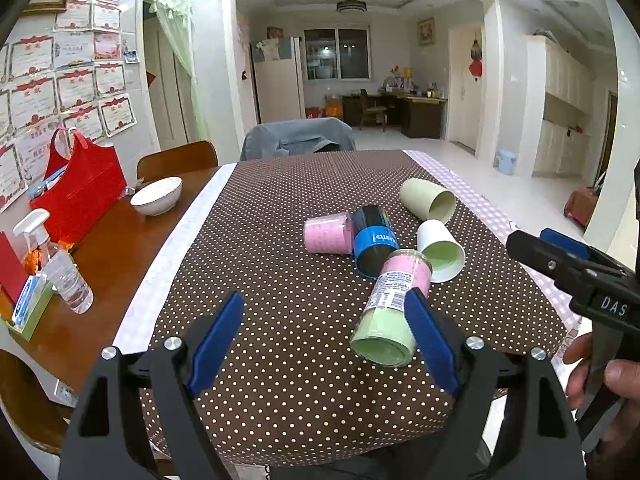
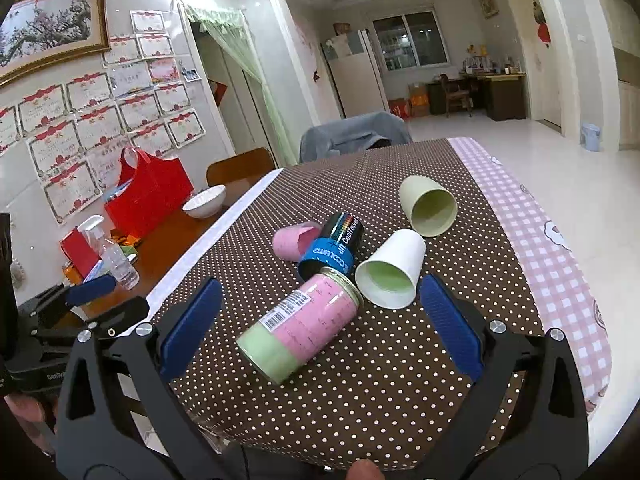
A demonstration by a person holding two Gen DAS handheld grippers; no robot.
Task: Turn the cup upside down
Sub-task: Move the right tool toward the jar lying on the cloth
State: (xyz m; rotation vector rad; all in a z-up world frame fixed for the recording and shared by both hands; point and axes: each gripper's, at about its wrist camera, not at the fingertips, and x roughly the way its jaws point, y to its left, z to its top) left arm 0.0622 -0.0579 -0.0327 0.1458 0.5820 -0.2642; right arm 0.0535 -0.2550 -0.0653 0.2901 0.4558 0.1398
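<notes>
Several cups and cans lie on their sides on the dotted brown tablecloth (image 1: 280, 280). A white cup (image 1: 442, 250) with a green inside lies mouth toward me, also in the right wrist view (image 2: 390, 268). A pale green cup (image 1: 428, 200) lies behind it (image 2: 428, 206). A pink and green jar (image 1: 394, 304) lies nearest (image 2: 298, 328). A black and blue can (image 1: 370, 240) and a pink cup (image 1: 326, 234) lie beside them. My left gripper (image 1: 324, 344) is open above the cloth, its right pad next to the jar. My right gripper (image 2: 320, 328) is open, with the jar between its pads but apart.
A white bowl (image 1: 157, 196), a red bag (image 1: 80, 196) and a spray bottle (image 1: 60, 264) stand on the bare wood at the left. A chair with a grey cover (image 1: 298, 136) stands at the far end. The table edge with pink checked cloth (image 2: 552, 256) runs along the right.
</notes>
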